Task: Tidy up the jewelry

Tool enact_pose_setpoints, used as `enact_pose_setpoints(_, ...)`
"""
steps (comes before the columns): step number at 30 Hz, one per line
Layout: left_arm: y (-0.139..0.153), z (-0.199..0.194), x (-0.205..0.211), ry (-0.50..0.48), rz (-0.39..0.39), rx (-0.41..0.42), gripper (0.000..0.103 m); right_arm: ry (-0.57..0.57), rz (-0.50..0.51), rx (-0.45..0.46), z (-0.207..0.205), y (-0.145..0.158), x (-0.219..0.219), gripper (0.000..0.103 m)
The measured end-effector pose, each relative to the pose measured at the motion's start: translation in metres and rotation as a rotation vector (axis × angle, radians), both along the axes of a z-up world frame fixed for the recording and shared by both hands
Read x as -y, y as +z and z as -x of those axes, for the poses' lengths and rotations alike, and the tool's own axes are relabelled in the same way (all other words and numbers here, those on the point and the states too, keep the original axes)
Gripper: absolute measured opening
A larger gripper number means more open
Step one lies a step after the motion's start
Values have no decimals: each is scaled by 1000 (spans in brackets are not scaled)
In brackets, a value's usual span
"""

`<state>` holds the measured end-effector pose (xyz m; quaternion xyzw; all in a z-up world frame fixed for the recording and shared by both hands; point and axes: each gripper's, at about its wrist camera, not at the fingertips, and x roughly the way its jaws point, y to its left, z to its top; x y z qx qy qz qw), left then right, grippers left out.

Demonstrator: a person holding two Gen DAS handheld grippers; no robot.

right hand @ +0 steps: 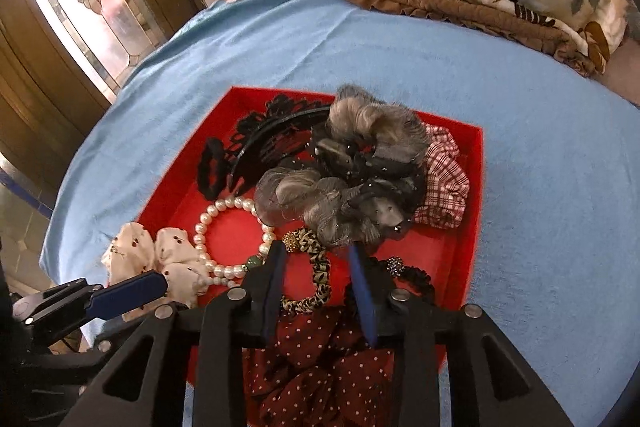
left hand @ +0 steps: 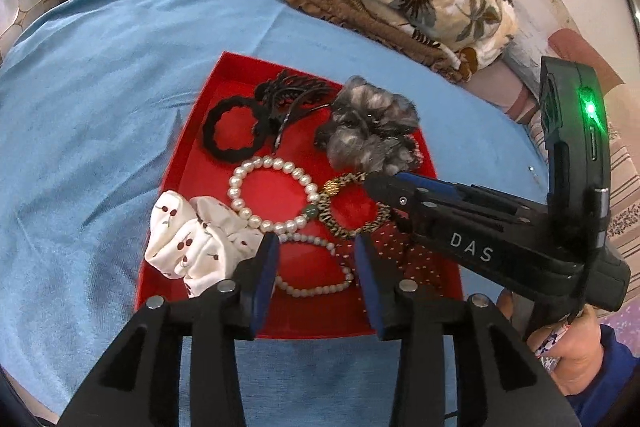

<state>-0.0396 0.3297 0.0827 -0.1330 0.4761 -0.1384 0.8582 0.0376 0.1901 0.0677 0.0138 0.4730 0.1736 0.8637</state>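
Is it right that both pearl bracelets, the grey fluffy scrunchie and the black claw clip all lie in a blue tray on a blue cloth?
Not quite: the tray is red, not blue, as the left wrist view shows plainly. The rest holds: the pearl bracelets, grey fluffy scrunchie and black claw clip lie in it, on the blue cloth.

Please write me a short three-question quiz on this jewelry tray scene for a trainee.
1. True or false: the white cherry-print scrunchie hangs over the red tray's edge.
2. Which item touches the larger pearl bracelet? A) black hair tie B) leopard-print hair tie C) plaid scrunchie
3. Fill in: the left gripper is over the smaller ____ bracelet.

Key: 1 true; 2 B; 3 pearl.
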Motion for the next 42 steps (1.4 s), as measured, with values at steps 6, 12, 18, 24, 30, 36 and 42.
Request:
enact_pose_setpoints(6,9,6,12,-26,-14,60,45,-19,-64,49,15,24,10,36)
enact_pose_setpoints(12,30,17,10,62,-32,206,68,-96,-74,135,36,44,38,49)
enact_pose_setpoints(18,52,36,6,283,-197,412,86,-161,-4,162,61,40,67,51)
enact_pose_setpoints(24,74,70,7,467,-300,588,103,-178,17,165,90,30,85,58)
enact_pose_setpoints(30,82,108,9,553,-377,594,103,-162,48,208,124,29,94,62)
enact_pose_setpoints(36,86,150,34,566,-448,605,103,-150,87,262,153,30,99,68)
enact_pose_setpoints(42,97,177,70,480,-417,664,103,-144,104,307,179,34,109,76)
